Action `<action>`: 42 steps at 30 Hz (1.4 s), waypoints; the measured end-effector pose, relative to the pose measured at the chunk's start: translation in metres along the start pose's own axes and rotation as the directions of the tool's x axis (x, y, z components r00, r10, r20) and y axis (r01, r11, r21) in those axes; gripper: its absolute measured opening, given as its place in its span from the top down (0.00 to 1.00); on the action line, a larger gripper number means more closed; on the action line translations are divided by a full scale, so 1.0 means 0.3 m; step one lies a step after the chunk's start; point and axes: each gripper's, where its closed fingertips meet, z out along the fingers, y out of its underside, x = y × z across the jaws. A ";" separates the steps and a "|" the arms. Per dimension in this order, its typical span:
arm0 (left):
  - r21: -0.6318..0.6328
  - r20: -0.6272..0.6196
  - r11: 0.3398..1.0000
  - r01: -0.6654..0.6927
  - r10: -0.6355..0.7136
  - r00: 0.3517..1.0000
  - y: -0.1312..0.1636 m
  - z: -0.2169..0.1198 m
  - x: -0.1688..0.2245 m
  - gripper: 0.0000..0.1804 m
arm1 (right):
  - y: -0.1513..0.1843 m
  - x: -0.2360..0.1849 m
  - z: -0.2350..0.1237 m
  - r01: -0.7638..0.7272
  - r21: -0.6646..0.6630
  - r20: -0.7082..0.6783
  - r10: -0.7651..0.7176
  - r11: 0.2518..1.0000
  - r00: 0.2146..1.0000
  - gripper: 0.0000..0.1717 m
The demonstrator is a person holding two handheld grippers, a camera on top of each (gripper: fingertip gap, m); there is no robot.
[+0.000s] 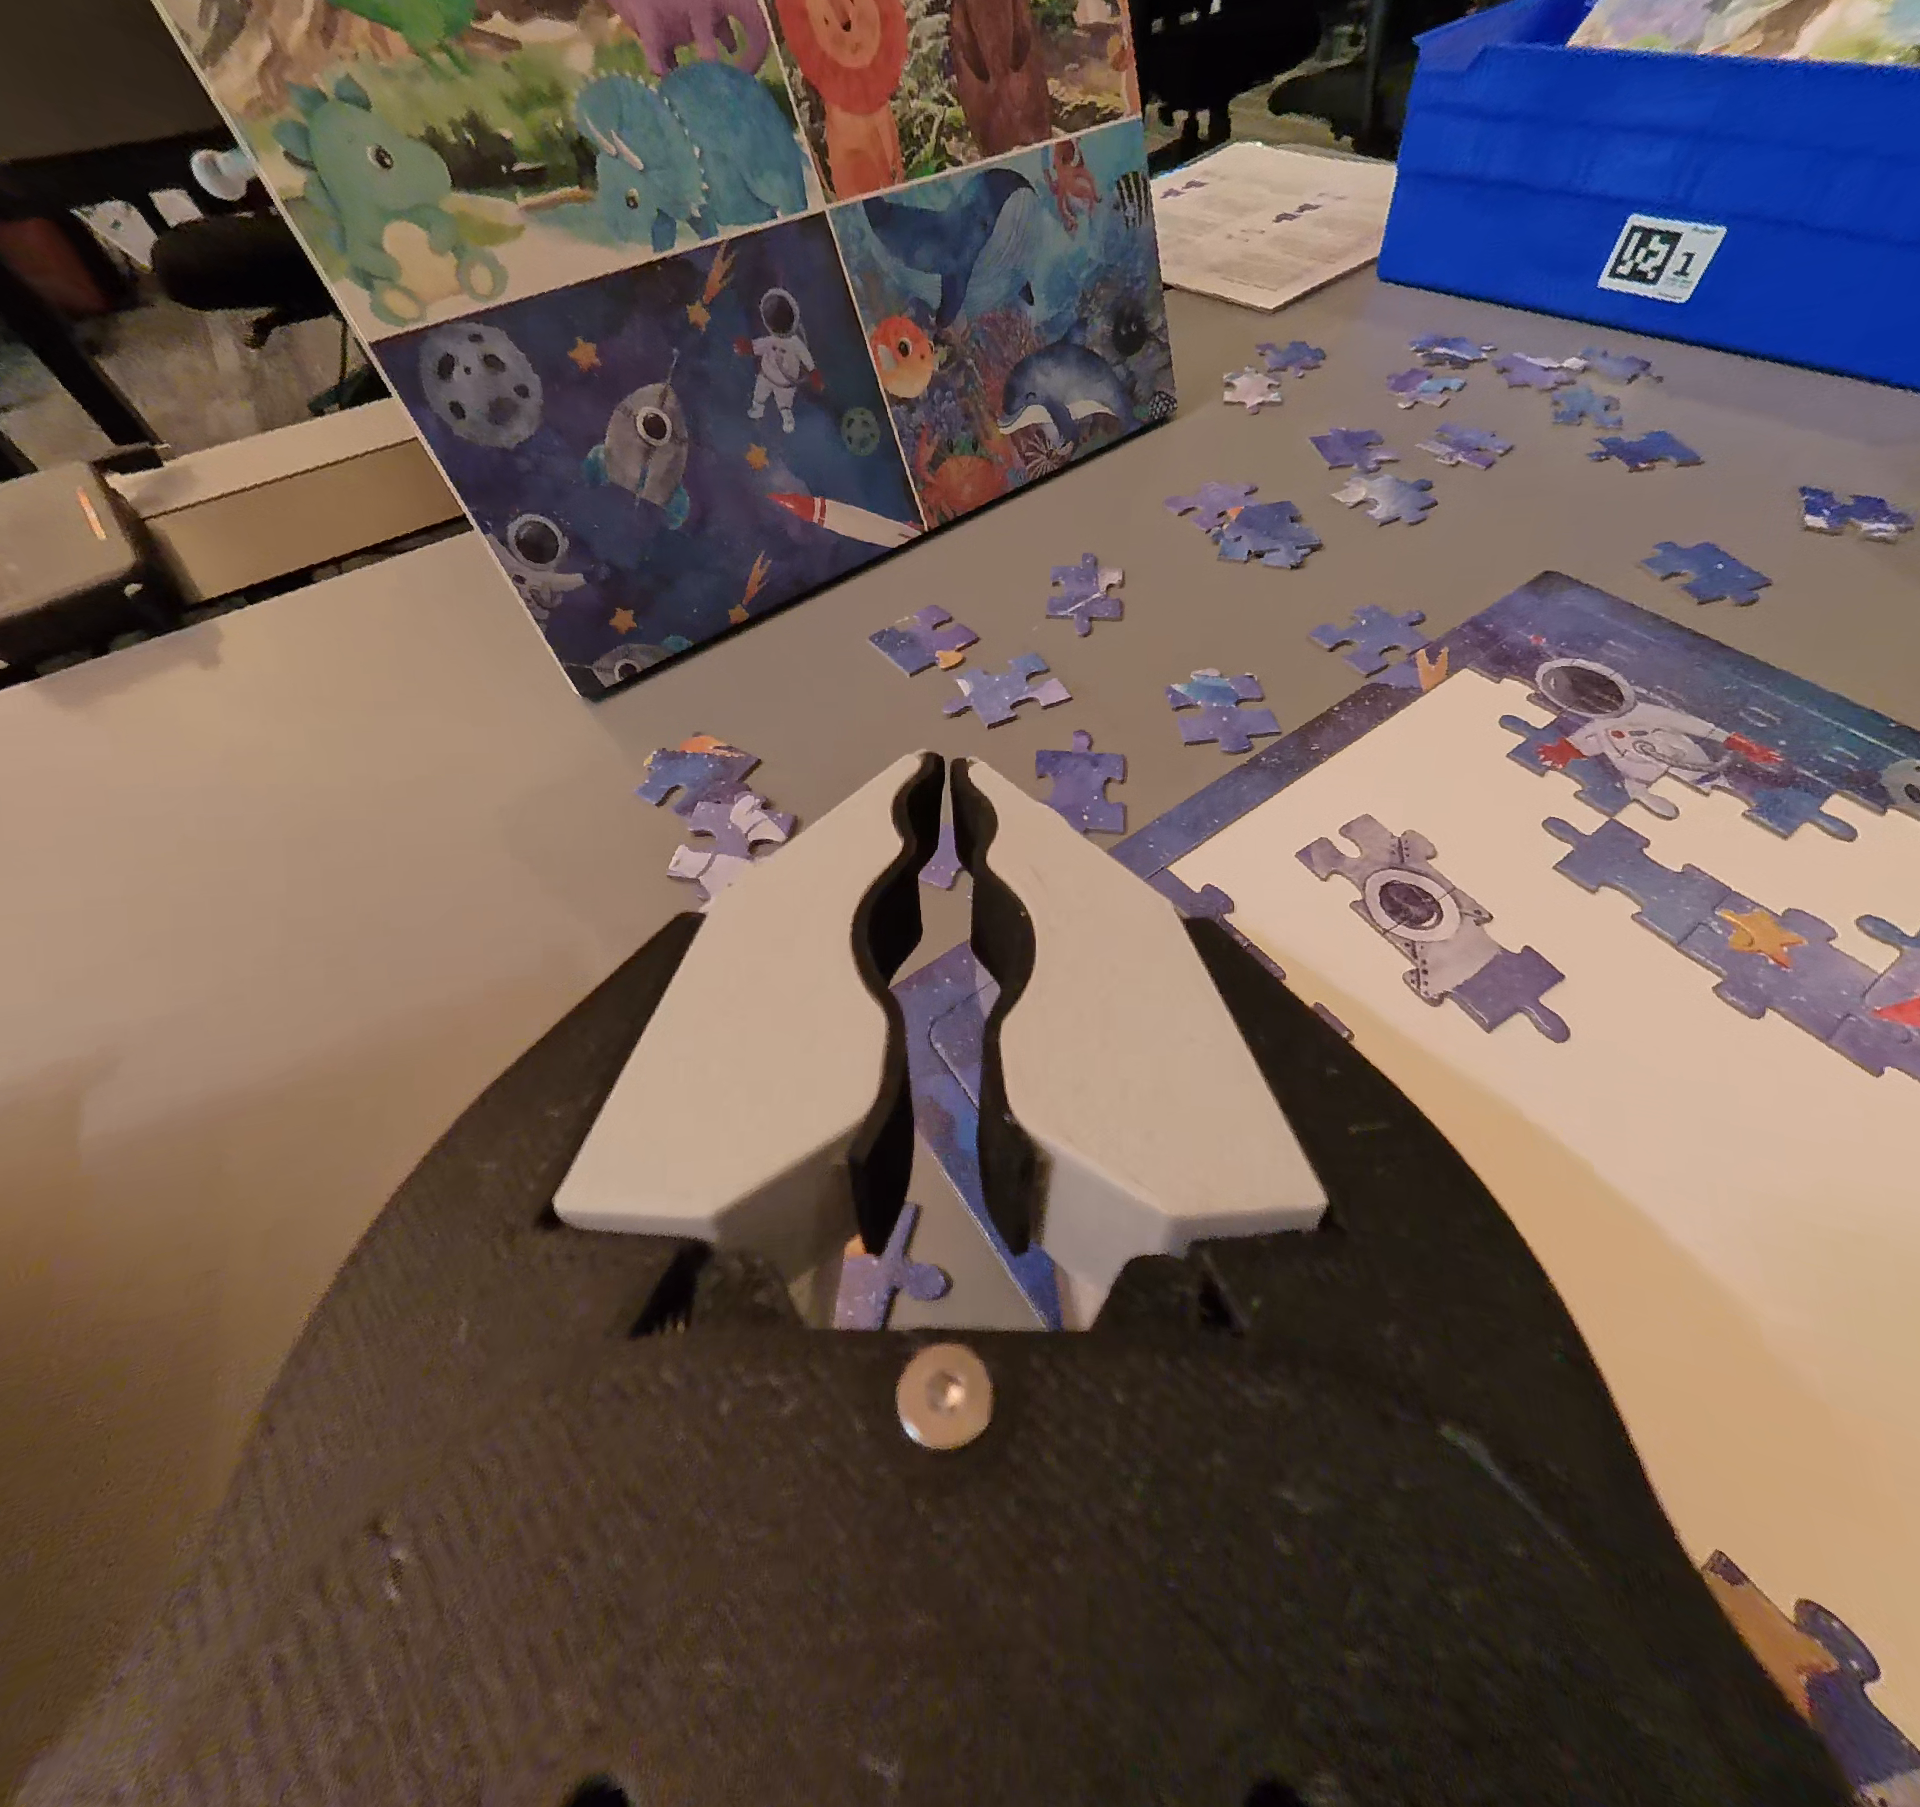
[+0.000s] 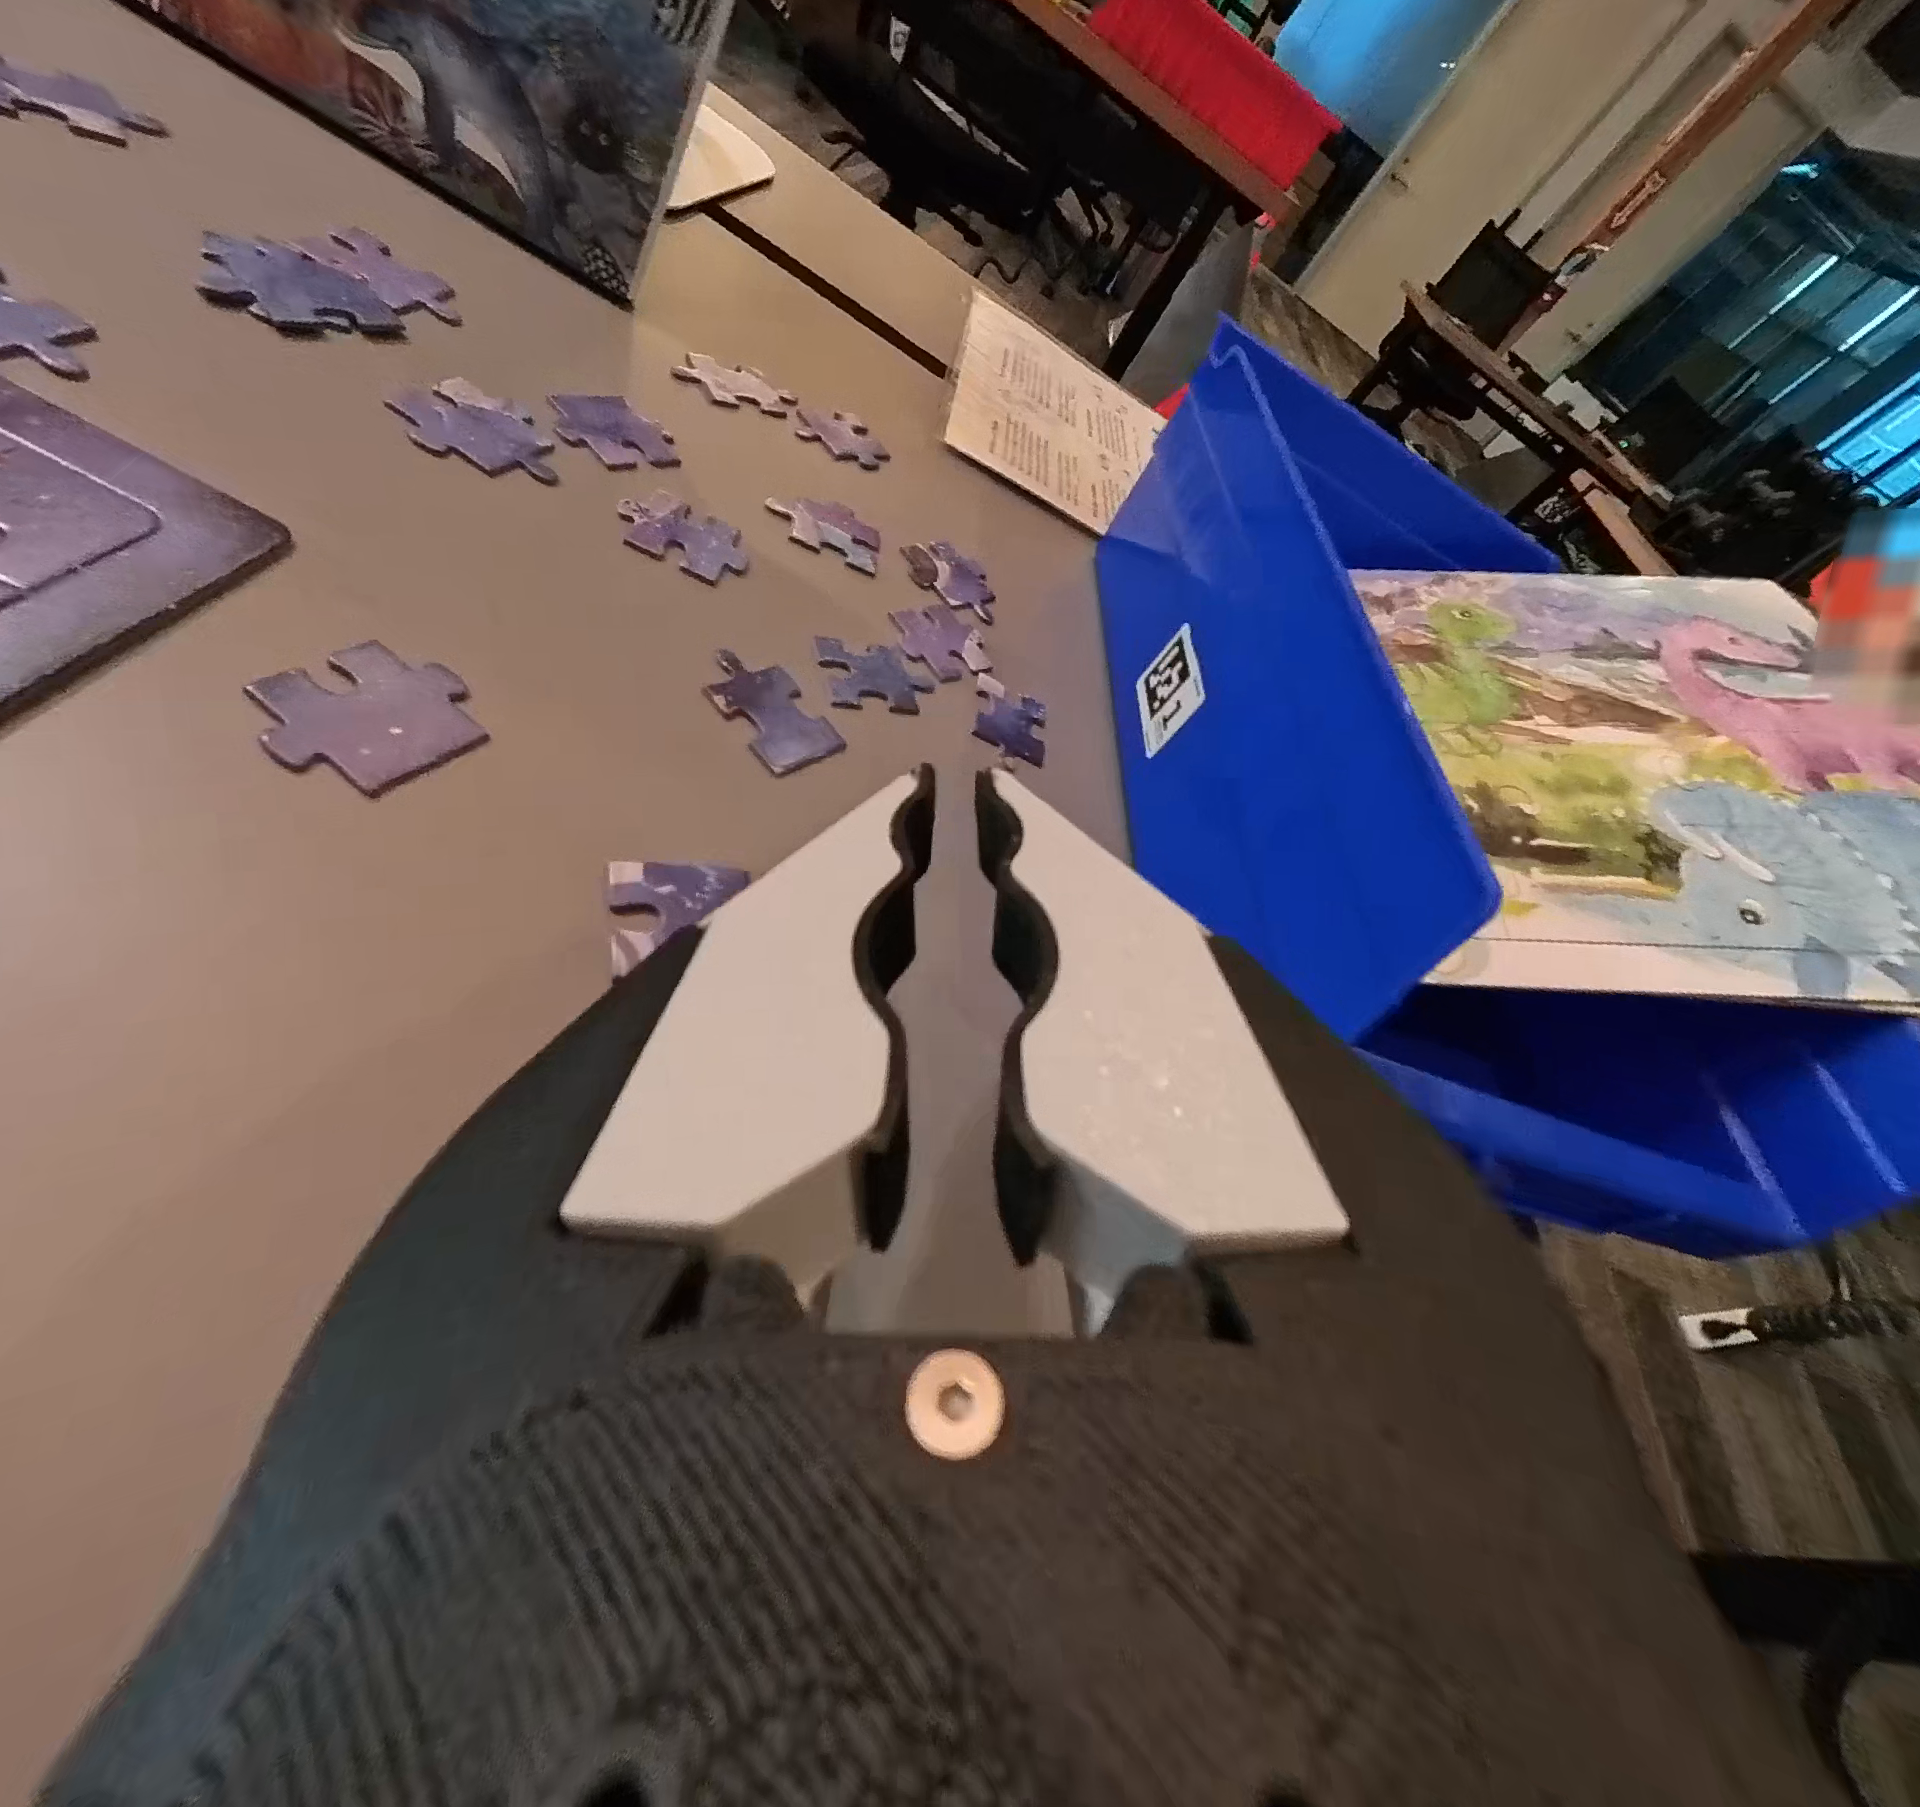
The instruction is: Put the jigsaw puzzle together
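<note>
Hovering above the near left part of the grey table (image 1: 260,822), the left hand-held gripper (image 1: 943,770) is seen with its grey fingertips (image 1: 894,791) drawn together on nothing. Flat blue-purple cardboard jigsaw pieces (image 1: 717,801) lie just left of its tips, another single blue piece (image 1: 1081,781) just right of them. Behind, toward the far edge, a large illustrated puzzle box lid (image 1: 665,251) is propped upright, painted with dinosaurs, a lion, a bear, sea creatures and astronauts. To the right a white-floored puzzle tray with a dark blue starry border (image 1: 1299,749) is laid flat, with an astronaut cluster and a porthole cluster already seated in it.

The loose pieces are judged to be light, thin and stiff but easily bent at the tabs; lying flat, they offer little to pinch, so an edge or a tab at the side is the likeliest hold, and they may slide on the smooth top.

Farther right, the right hand-held gripper (image 2: 954,781) is held over bare table with a narrow gap between its fingers (image 2: 1013,812), nothing in it; a small dark blue piece (image 2: 1013,723) lies nearest, just beyond. At the right edge a blue plastic bin (image 2: 1299,718) stands, bearing a white square-code sticker (image 2: 1172,689) and holding a dinosaur picture board (image 2: 1662,770). A printed paper sheet (image 2: 1049,438) lies behind it.
</note>
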 end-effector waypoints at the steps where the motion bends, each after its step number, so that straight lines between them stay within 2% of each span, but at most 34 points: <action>1: -0.010 0.001 1.000 -0.003 0.003 1.000 0.006 0.003 0.001 1.00 | -0.007 -0.006 -0.005 0.007 0.009 0.001 -0.007 1.000 1.000 0.96; 6: -0.047 0.005 0.998 0.029 -0.029 1.000 0.028 0.026 -0.010 1.00 | -0.024 -0.032 -0.003 0.021 0.035 0.032 -0.022 0.999 0.999 0.96; 11: -0.034 0.020 0.998 0.050 -0.049 0.999 0.007 0.039 -0.032 1.00 | -0.028 -0.028 0.003 0.008 0.044 0.048 -0.010 0.999 0.999 0.96; 16: -0.014 0.131 1.000 -0.007 0.008 0.991 0.004 -0.019 -0.105 0.99 | -0.052 -0.033 -0.023 -0.018 0.088 0.054 0.014 0.996 0.998 0.97; 19: 0.104 0.217 0.992 0.073 -0.094 0.972 -0.031 -0.088 -0.185 0.85 | -0.075 -0.047 -0.046 -0.027 0.126 0.061 0.020 0.992 0.998 0.98; 21: 0.181 0.225 0.975 0.127 -0.167 0.960 -0.048 -0.130 -0.217 0.82 | -0.063 -0.051 -0.058 -0.090 0.110 0.079 0.082 0.990 0.994 0.99; 26: 0.205 0.219 0.960 0.189 -0.233 0.947 -0.035 -0.158 -0.262 0.86 | -0.088 -0.025 -0.109 -0.215 0.190 0.112 0.196 0.958 0.974 1.00; 30: 0.215 0.130 0.944 0.250 -0.281 0.951 -0.038 -0.144 -0.242 0.89 | -0.086 -0.011 -0.109 -0.277 0.189 0.147 0.252 0.942 0.956 1.00; 34: 0.229 0.092 0.934 0.274 -0.301 0.949 -0.048 -0.143 -0.246 0.89 | -0.094 -0.003 -0.123 -0.291 0.217 0.151 0.263 0.932 0.953 0.99; 38: 0.176 -0.007 0.948 0.264 -0.267 0.964 -0.055 -0.144 -0.220 0.96 | -0.099 0.017 -0.149 -0.265 0.266 0.101 0.247 0.927 0.964 0.97; 42: 0.109 0.051 0.974 0.196 -0.203 0.978 -0.081 -0.166 -0.264 0.97 | -0.068 0.068 -0.135 -0.281 0.231 0.027 0.282 0.932 0.959 0.97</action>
